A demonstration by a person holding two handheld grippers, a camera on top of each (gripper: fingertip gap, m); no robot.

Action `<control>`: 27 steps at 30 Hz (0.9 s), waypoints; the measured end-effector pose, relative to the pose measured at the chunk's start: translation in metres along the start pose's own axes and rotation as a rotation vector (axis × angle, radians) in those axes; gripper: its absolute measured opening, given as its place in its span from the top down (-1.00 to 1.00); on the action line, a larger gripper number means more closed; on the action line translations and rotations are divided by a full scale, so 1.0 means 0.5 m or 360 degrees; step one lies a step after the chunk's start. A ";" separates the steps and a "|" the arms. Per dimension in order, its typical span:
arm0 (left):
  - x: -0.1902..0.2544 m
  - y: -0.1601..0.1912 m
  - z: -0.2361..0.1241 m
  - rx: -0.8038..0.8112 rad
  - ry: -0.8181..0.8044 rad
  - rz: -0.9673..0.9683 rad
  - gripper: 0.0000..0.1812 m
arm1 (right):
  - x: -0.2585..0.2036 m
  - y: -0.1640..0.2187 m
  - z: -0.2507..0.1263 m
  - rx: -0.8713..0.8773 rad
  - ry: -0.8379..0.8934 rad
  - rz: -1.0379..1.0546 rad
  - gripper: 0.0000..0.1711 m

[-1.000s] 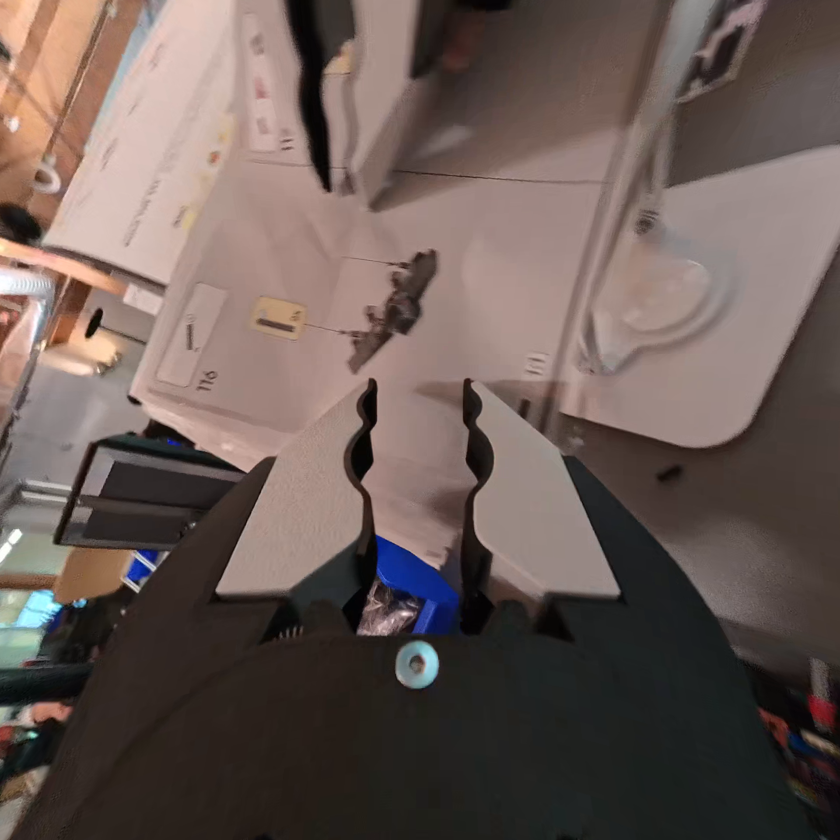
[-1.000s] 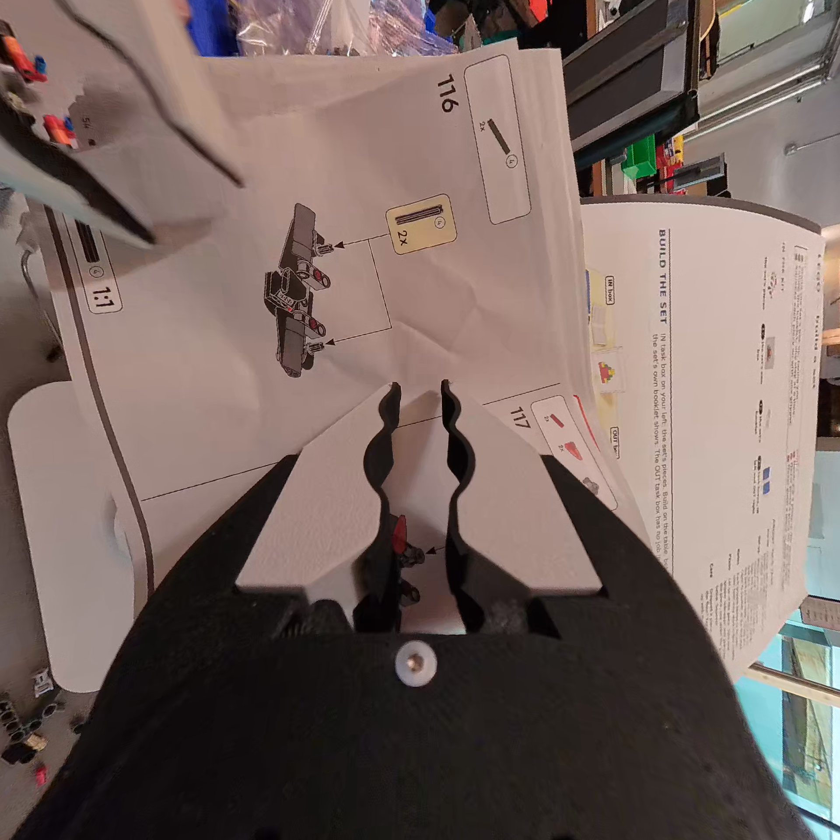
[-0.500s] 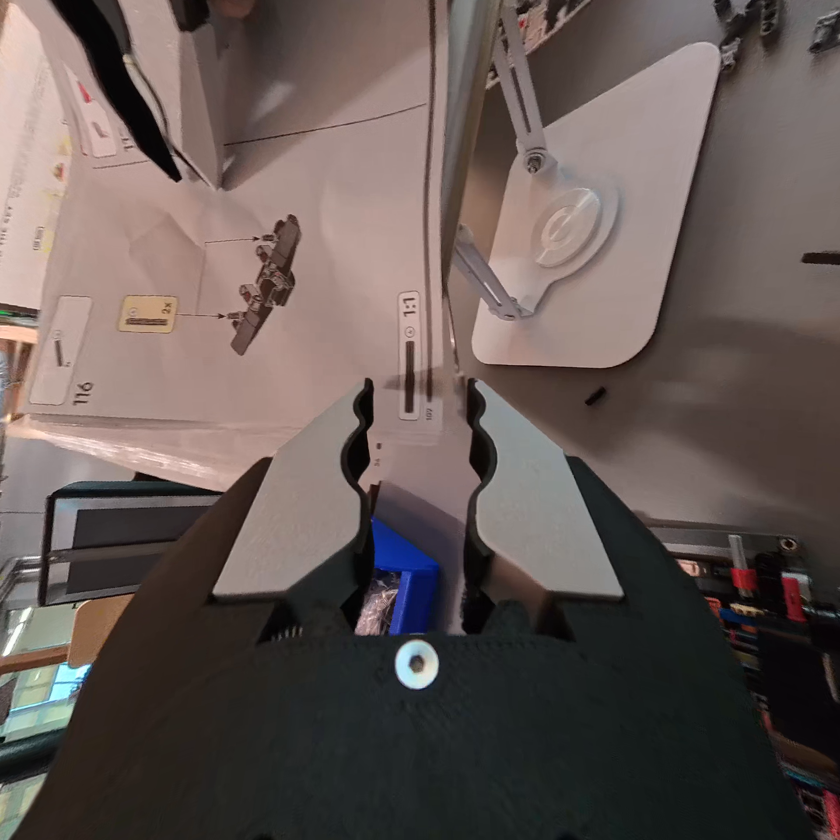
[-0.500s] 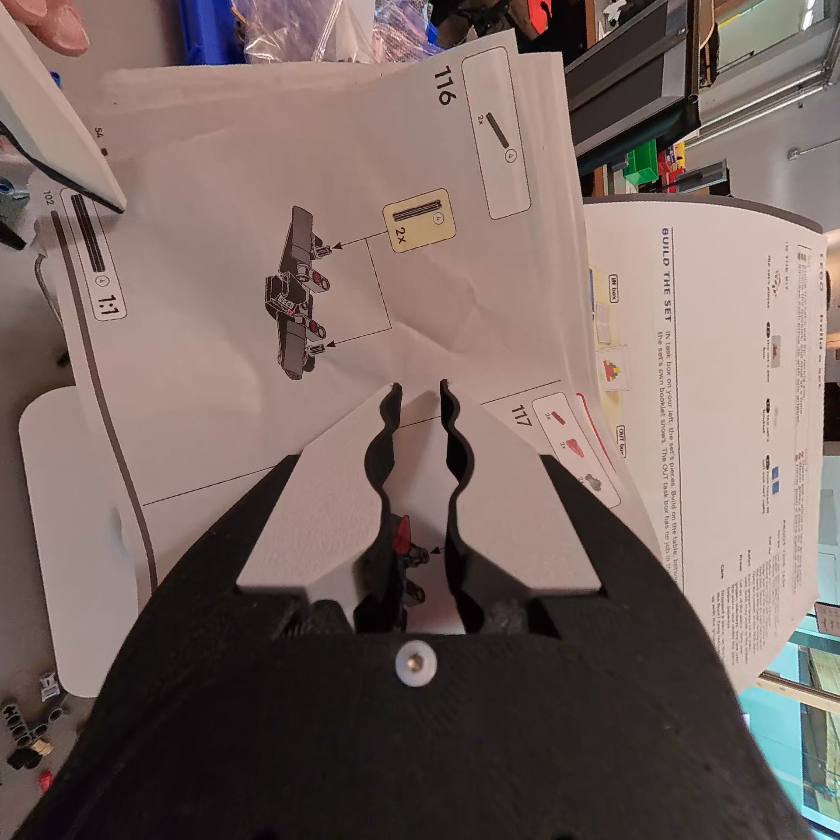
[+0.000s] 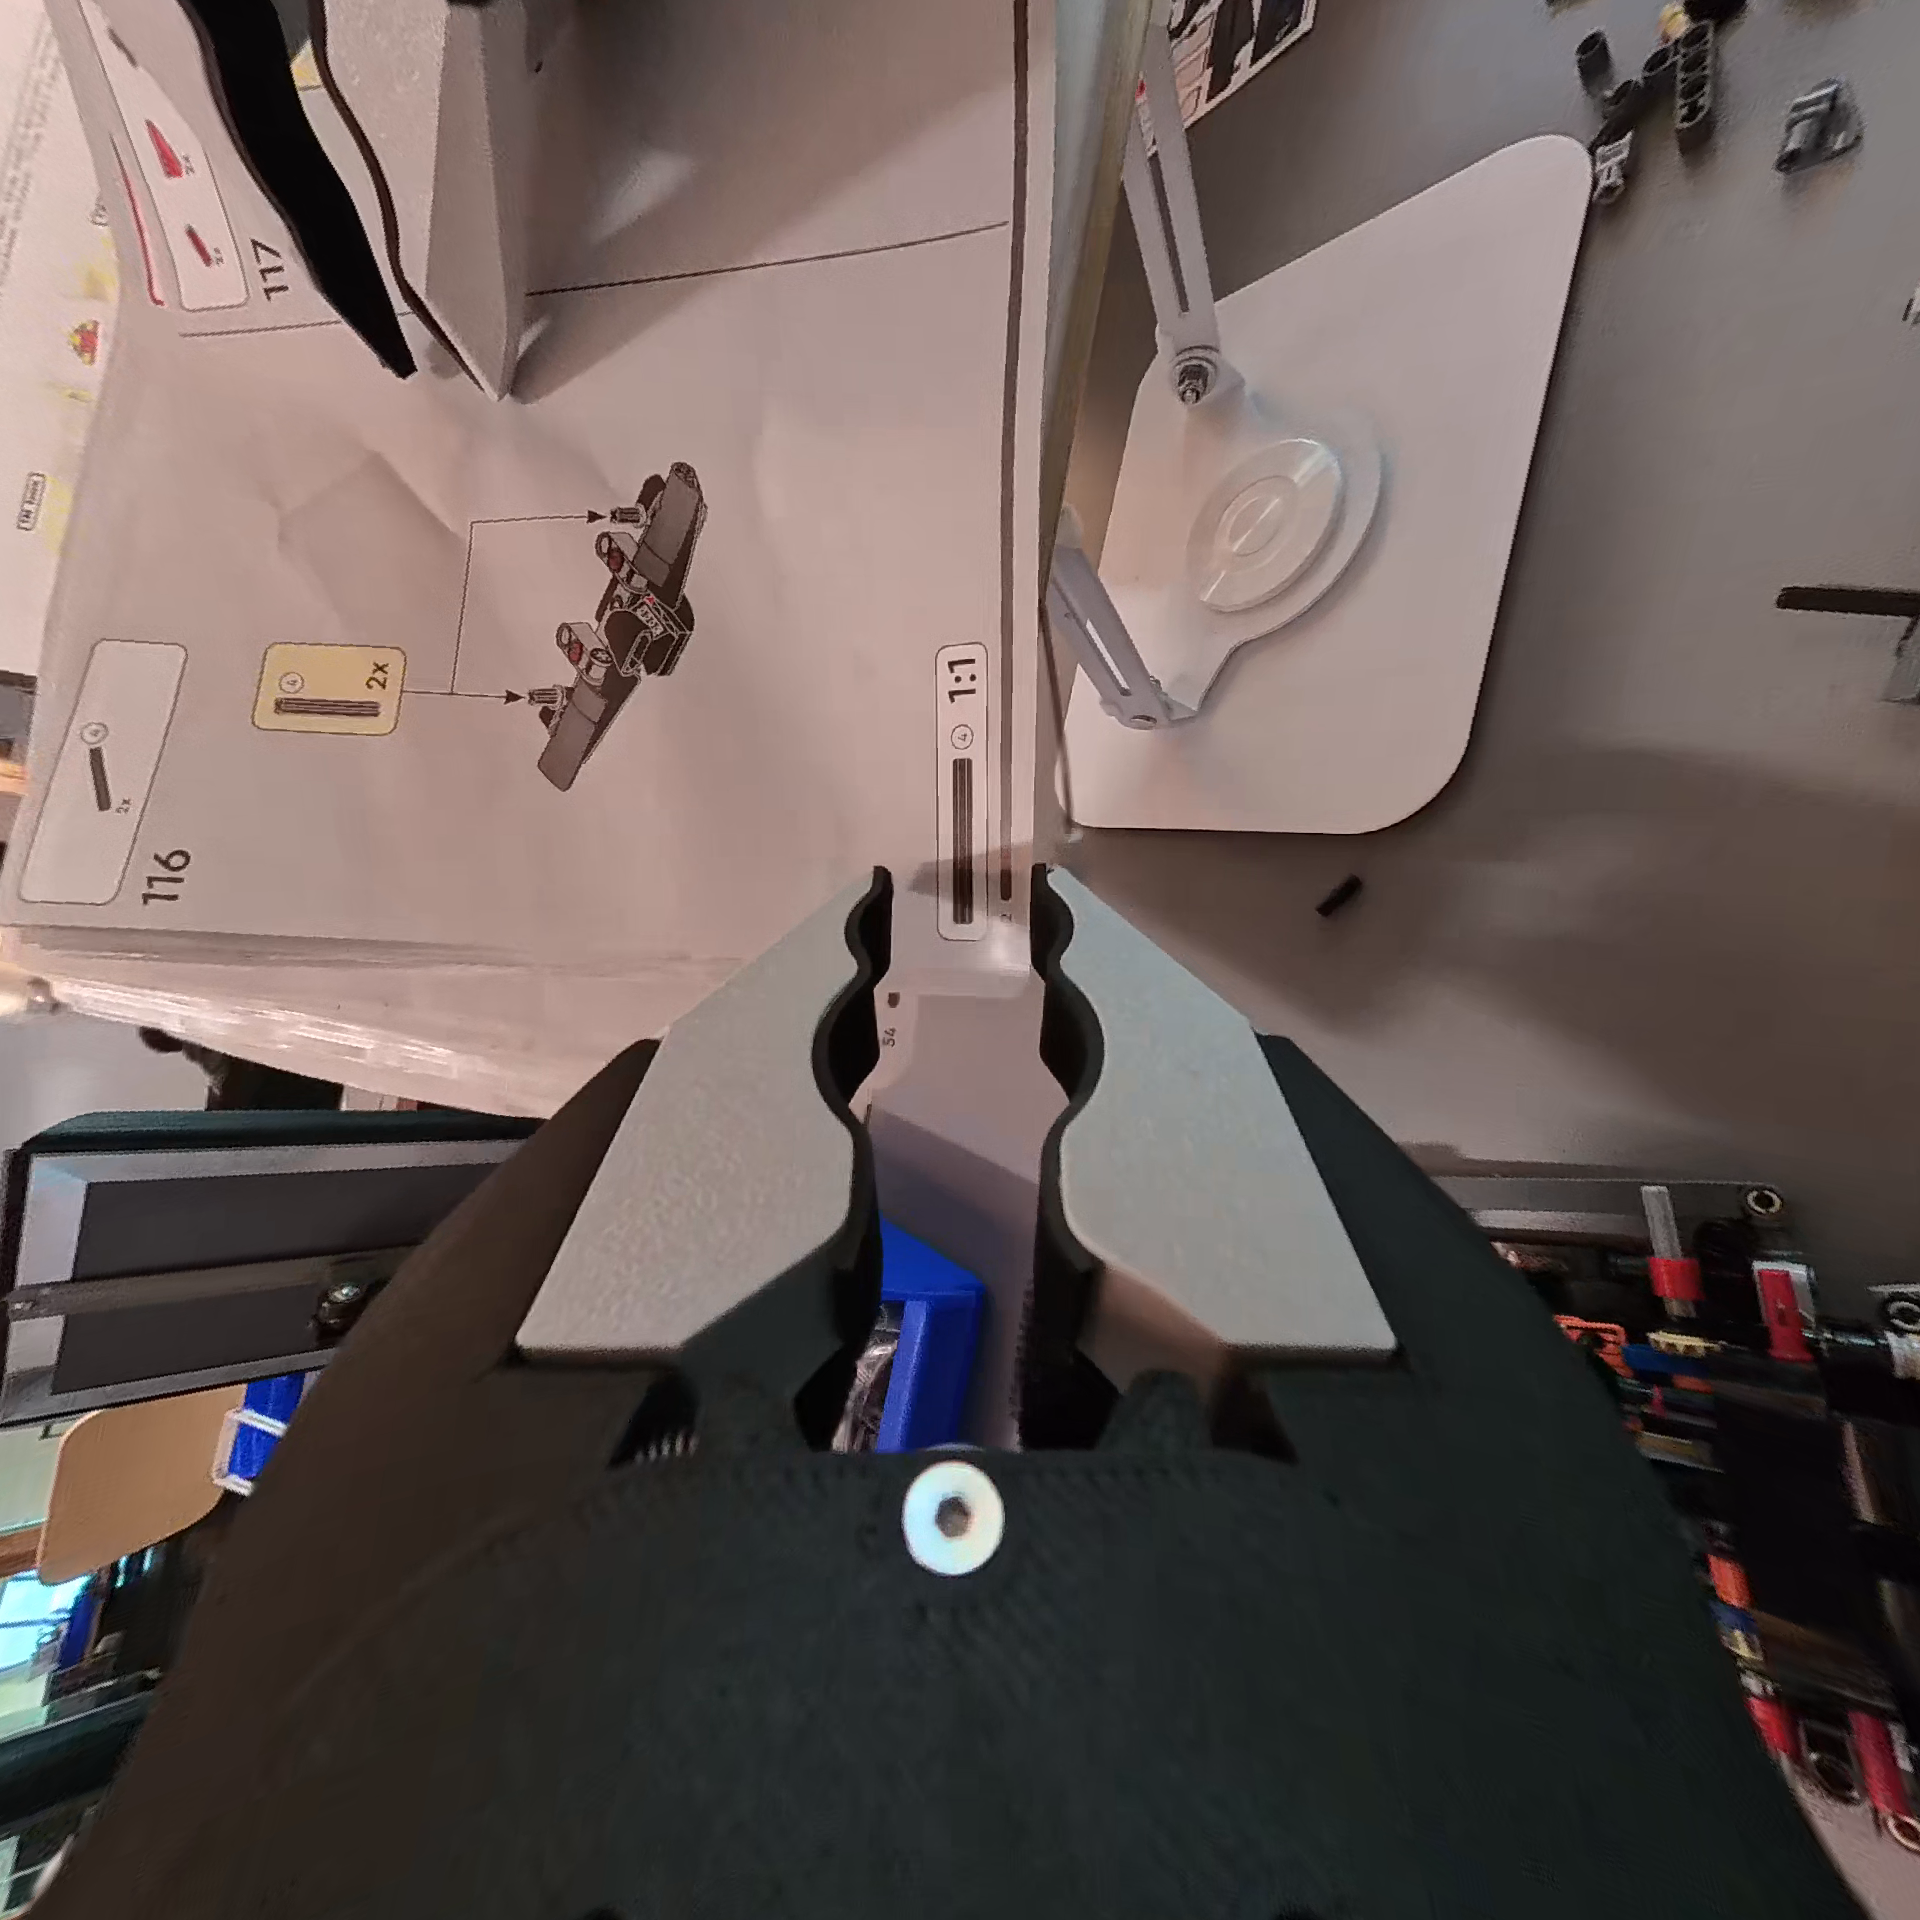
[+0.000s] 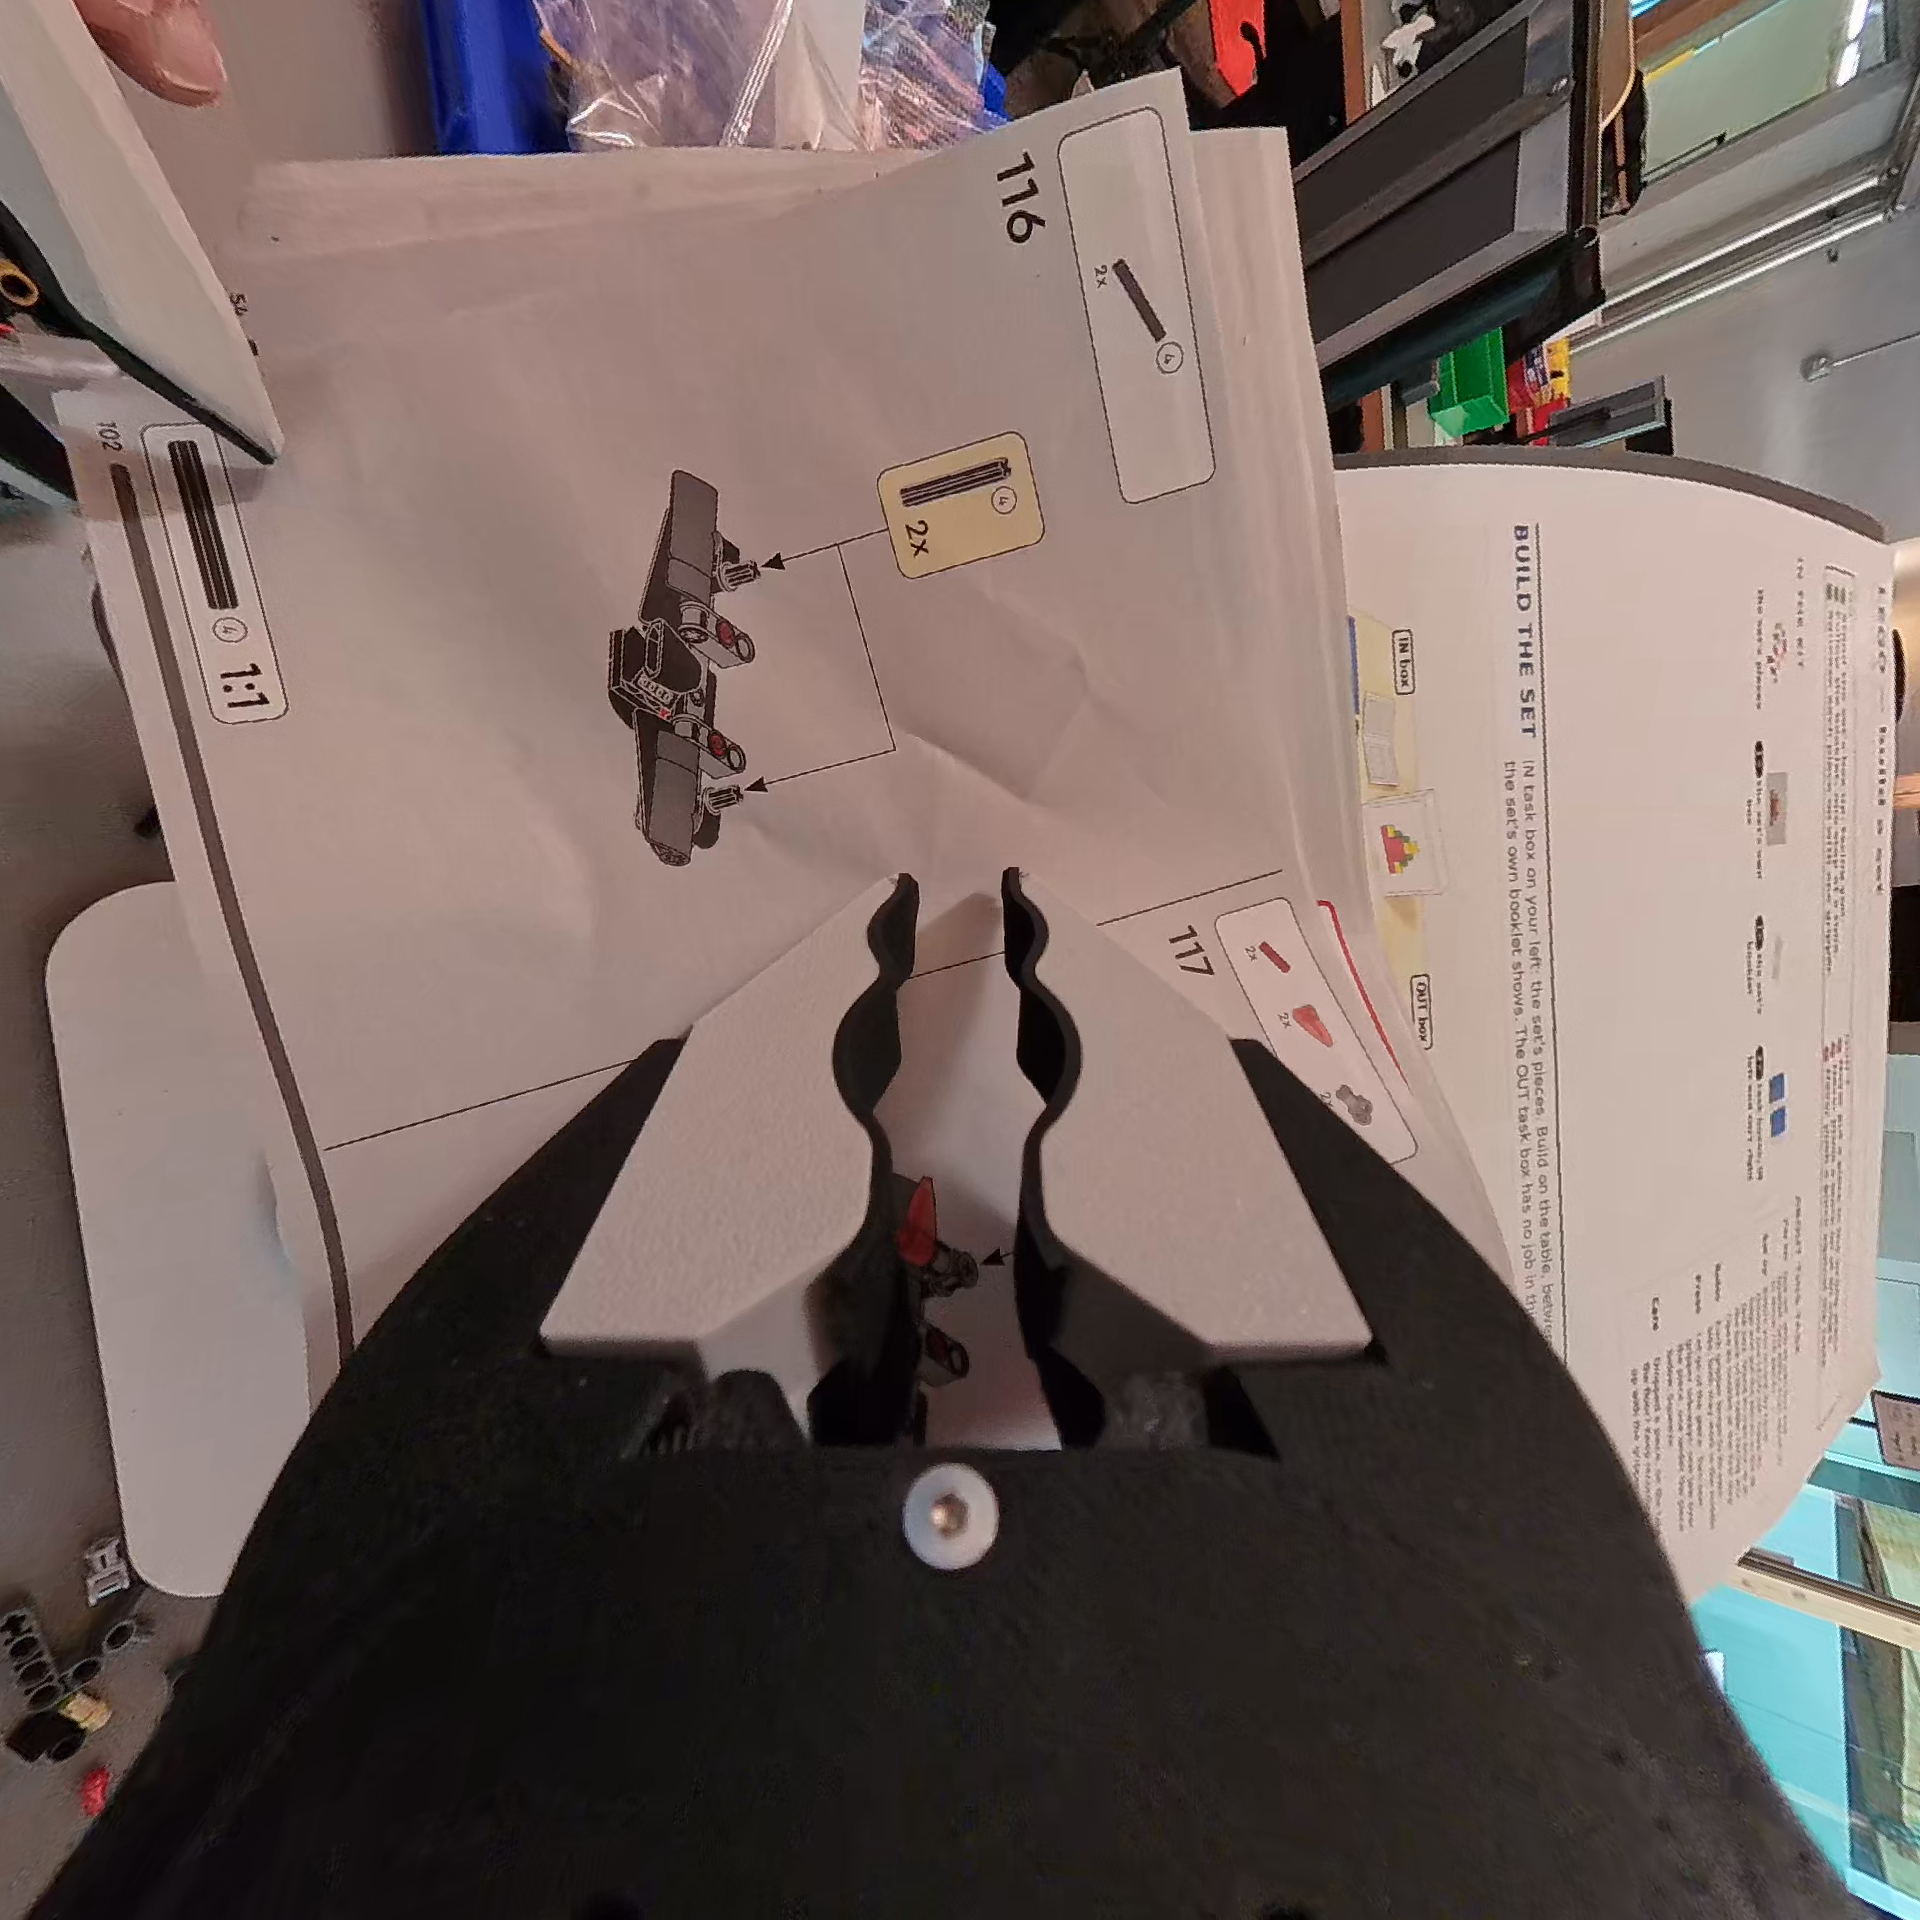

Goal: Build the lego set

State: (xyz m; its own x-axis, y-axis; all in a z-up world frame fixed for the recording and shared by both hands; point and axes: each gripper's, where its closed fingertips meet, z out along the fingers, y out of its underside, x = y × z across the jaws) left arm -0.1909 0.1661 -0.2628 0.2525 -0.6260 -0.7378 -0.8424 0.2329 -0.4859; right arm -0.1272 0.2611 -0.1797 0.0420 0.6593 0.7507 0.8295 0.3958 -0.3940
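At the centre of the left wrist view, the left gripper (image 5: 961,883) is seen with its jaws apart and nothing held, its tips straddling the lower corner of the instruction booklet (image 5: 623,416), which leans on a white stand (image 5: 1434,436). Whether the fingers touch the paper cannot be told. Across the right wrist view, the right gripper (image 6: 958,883) is likewise released and empty, poised over the booklet's lower half with the open page (image 6: 623,416) filling the frame ahead of it. No assembled model is visible in either view. Loose lego pieces (image 5: 1662,73) are scattered at the upper right of the left view, beyond the stand, and another small cluster (image 6: 62,1683) lies at the lower left of the right view. A black axle (image 5: 1844,601) lies at the right edge of the left view, its long axis running crosswise to the left gripper's fingers; it is judged the part called for by the page. Being well off to the right of the left gripper, it would need a sideways swing and a wrist turn.
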 end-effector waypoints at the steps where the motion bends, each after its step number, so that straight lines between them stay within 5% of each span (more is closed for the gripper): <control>1: 0.000 0.000 -0.001 0.0000 0.0005 0.0006 0.73 | 0.000 0.000 0.000 0.0000 -0.0002 -0.0001 0.83; 27: 0.011 0.004 -0.004 -0.0091 0.0174 0.0050 0.81 | -0.001 0.000 0.001 0.0011 -0.0030 -0.0004 0.84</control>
State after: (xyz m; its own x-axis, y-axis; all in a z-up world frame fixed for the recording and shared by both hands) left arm -0.1922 0.1619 -0.2671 0.1749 -0.6970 -0.6954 -0.8757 0.2127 -0.4334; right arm -0.1273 0.2613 -0.1804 0.0295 0.6700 0.7418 0.8257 0.4019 -0.3958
